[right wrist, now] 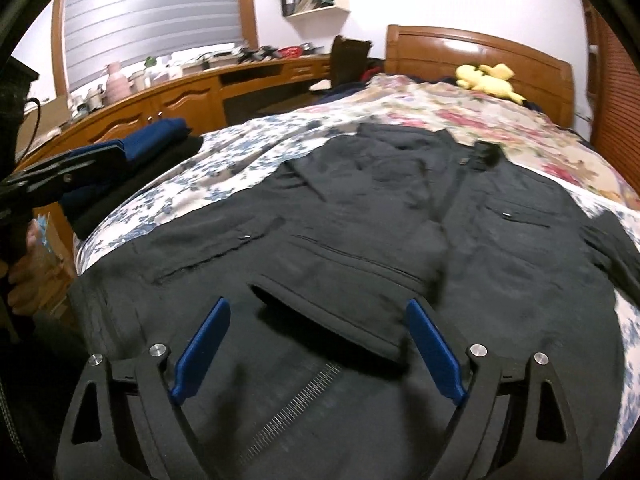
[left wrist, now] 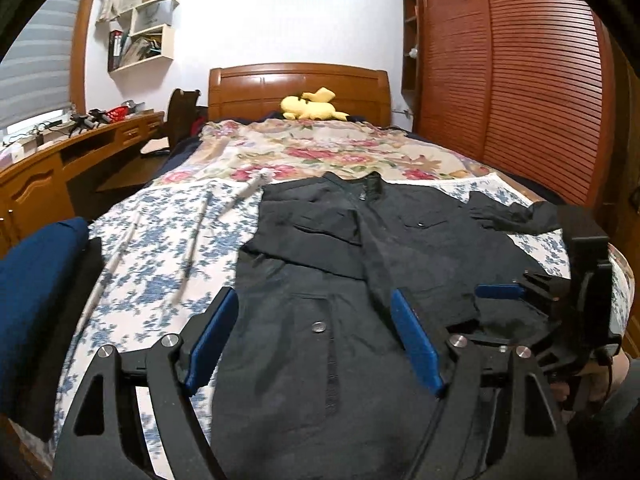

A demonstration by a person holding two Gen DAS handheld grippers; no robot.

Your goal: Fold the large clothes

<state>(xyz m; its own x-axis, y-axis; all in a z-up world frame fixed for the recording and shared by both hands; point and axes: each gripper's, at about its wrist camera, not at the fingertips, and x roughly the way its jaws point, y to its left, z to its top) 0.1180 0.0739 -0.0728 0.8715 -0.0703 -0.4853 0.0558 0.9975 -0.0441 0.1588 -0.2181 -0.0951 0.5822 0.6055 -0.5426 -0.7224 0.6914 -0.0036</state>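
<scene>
You're hovering both tongs, left tongs [left wrist: 316, 336] and right tongs [right wrist: 320, 348], spread and empty, over the black jacket [left wrist: 360, 264]; floral bed [left wrist: 160, 232] lying bare leftward.

Bed with blue-floral sheet [left wrist: 160, 240] near the foot, pink-floral cover [left wrist: 320, 152] toward a wooden headboard [left wrist: 298, 88]. Yellow plush toy [left wrist: 310, 106] lies by the headboard. Curved wooden desk [right wrist: 180, 96] cluttered under slatted blinds [right wrist: 152, 12]. White wall shelves [left wrist: 148, 36], louvered wardrobe doors [left wrist: 512, 80], folded blue cloth [left wrist: 36, 292] at bed edge.
</scene>
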